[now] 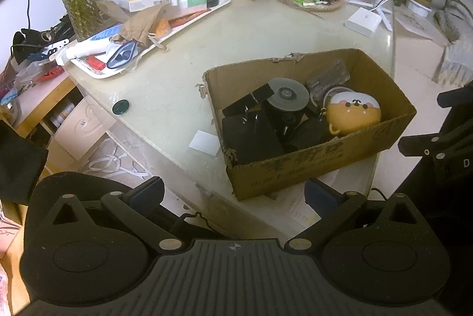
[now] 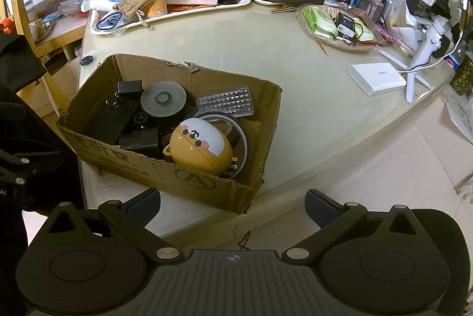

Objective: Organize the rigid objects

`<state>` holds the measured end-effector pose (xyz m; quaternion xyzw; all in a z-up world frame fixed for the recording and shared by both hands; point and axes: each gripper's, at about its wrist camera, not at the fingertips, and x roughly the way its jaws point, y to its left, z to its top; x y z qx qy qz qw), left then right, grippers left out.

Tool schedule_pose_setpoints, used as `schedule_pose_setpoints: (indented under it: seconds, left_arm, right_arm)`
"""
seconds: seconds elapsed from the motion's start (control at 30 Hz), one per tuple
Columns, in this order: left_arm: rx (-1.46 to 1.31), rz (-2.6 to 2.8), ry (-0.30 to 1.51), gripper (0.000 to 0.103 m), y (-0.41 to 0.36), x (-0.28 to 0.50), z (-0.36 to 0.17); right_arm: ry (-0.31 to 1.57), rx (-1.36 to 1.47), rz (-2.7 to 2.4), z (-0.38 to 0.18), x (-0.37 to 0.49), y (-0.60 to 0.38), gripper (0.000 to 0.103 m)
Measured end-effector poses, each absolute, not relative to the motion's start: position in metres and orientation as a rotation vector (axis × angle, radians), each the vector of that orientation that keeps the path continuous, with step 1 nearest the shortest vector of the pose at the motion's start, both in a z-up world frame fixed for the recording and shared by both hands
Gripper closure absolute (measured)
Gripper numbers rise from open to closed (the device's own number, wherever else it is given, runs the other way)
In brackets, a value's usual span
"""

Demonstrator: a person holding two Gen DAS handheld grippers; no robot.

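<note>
A: While both grippers hang back off the table's edge, what lies on the left?

B: A green cap (image 1: 120,106) on the table (image 1: 260,29), apart from the box (image 1: 310,168). The left gripper (image 1: 233,194) is spread wide, holding nothing.

A: And inside the box?

B: Black blocks (image 2: 118,121), then a grey disc (image 2: 163,99), a studded clear case (image 2: 226,102) and a yellow bear-face case (image 2: 201,149) lying on a tape roll (image 2: 241,135).

A: Further right?

B: A white pack (image 2: 377,78) near the far edge. The right gripper (image 2: 233,205) gapes wide too, empty.
</note>
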<state>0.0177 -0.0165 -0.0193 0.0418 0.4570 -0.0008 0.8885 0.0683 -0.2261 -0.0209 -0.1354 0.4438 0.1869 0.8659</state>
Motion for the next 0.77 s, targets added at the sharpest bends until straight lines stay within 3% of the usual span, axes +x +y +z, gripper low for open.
schedule_pose_setpoints:
  seconds: [0.77]
  left_arm:
    - [0.089, 0.001, 0.954, 0.0, -0.0176, 0.0187, -0.0212]
  right_arm:
    - [0.929, -0.283, 0.389, -0.0213, 0.0676, -0.226, 0.0]
